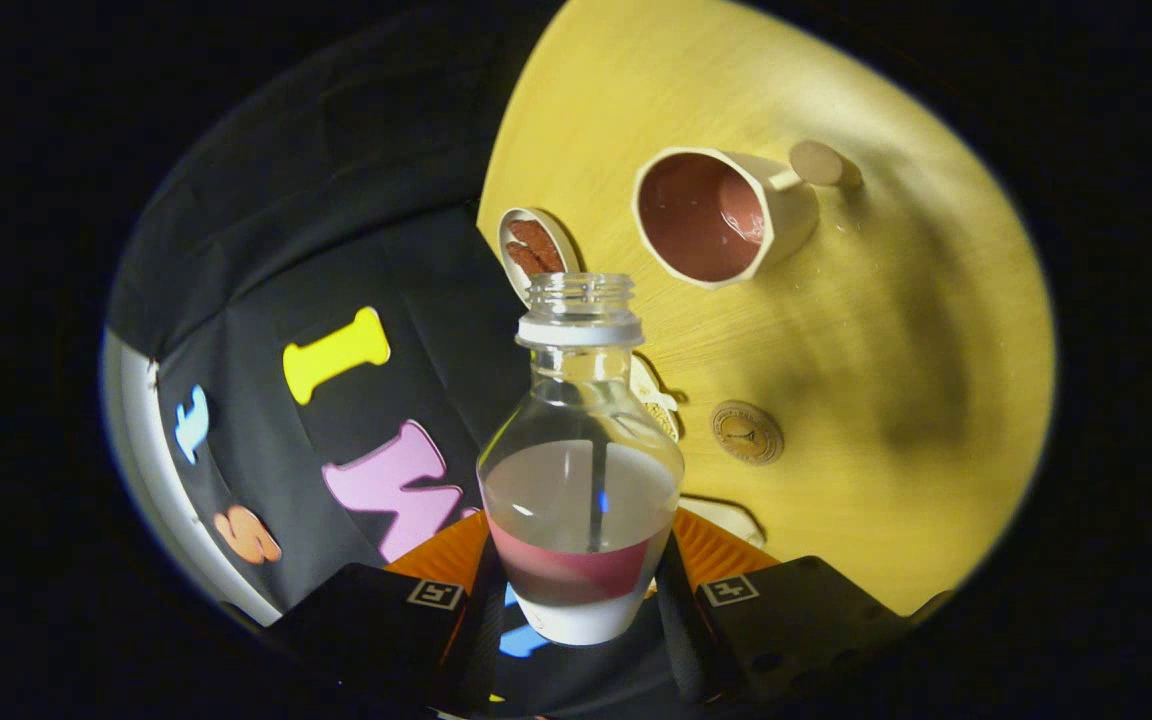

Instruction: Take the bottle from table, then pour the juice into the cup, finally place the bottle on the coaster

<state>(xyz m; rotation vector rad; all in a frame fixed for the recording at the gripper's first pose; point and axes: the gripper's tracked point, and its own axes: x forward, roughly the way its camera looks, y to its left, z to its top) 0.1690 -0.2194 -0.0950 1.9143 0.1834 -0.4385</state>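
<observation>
Yellow table (836, 420) beyond hand-held gripper (581, 600) clamping bottle (581, 480).

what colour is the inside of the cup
Reddish brown inside the cup, cream outside; gripper view. Jaws hold the bottle.

A recording booth: black cloth wall (336, 200) behind a round wooden table (886, 350).

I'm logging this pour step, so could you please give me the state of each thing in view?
bottle: uncapped, held between the fingers, little juice left.
gripper: fingers shut on the bottle.
cup: on the table, holding reddish juice.
coaster: bare on the table, nothing on it.
small dish: beyond the bottle's mouth, holding brown pieces.
</observation>
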